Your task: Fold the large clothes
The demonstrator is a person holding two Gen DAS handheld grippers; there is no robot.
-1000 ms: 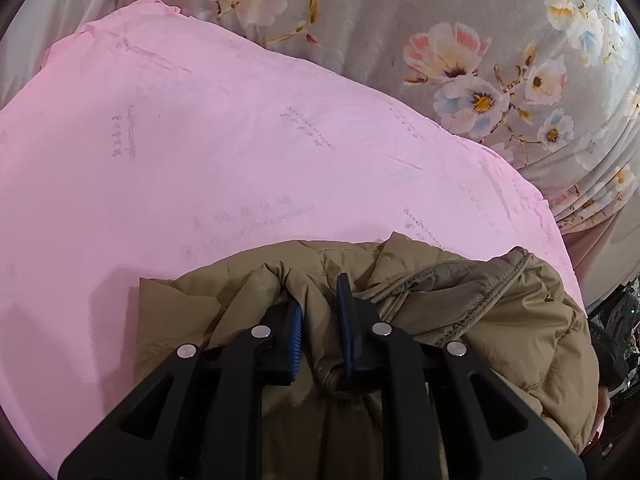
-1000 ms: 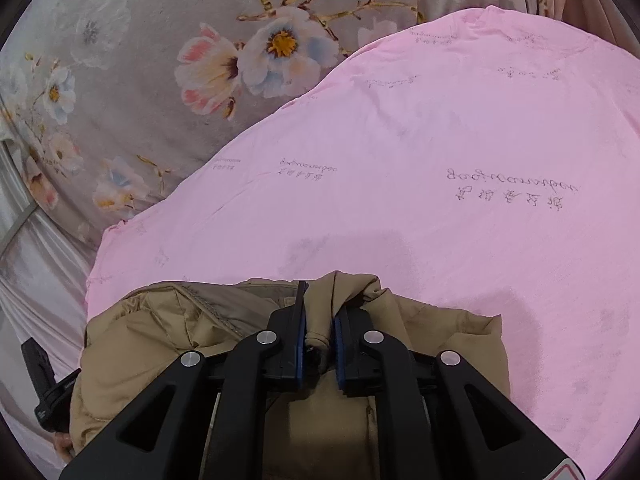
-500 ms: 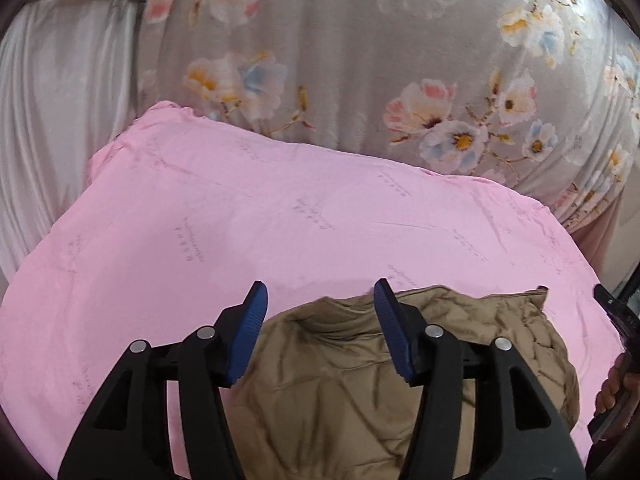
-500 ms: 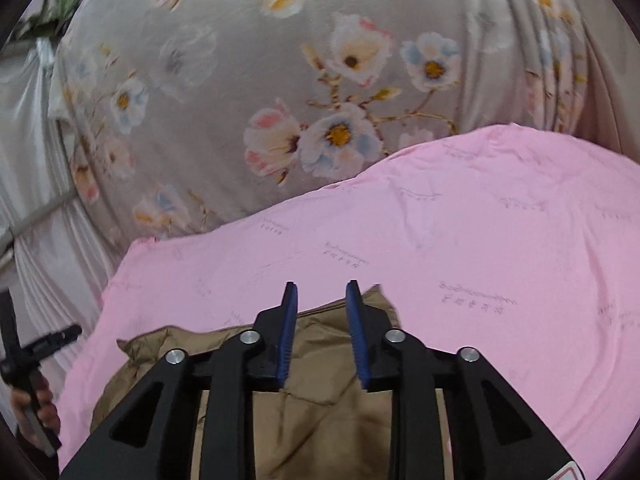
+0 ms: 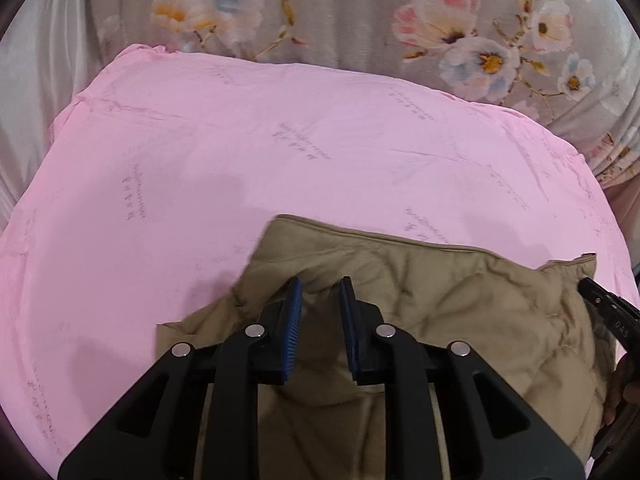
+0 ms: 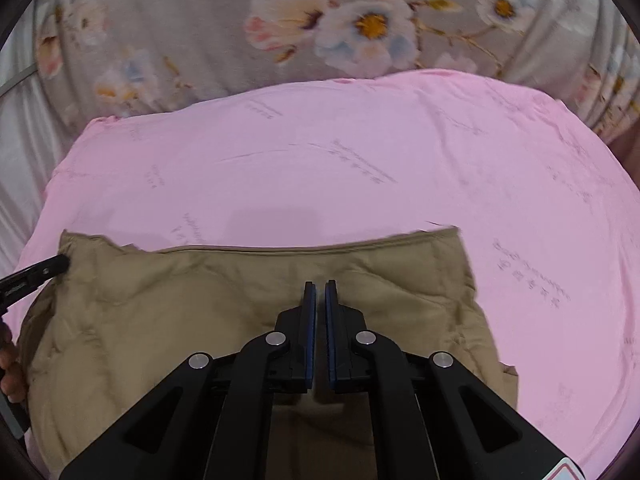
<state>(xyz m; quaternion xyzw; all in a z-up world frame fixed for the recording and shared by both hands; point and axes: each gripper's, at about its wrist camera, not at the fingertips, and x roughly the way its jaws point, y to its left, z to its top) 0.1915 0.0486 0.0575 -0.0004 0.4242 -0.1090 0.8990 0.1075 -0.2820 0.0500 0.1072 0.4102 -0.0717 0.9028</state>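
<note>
A tan quilted jacket (image 6: 224, 304) lies folded flat on the near part of a pink sheet (image 6: 360, 168) that covers the bed, with a grey floral cloth (image 6: 224, 20) hanging behind it. The left gripper (image 5: 320, 292) hovers over the jacket's left part, its jaws just having narrowed to a small gap with nothing caught between the blue pads (image 5: 294, 320). The right gripper (image 6: 319, 292) sits above the middle of the jacket with its jaws nearly together and empty (they have just been closing too).
</note>
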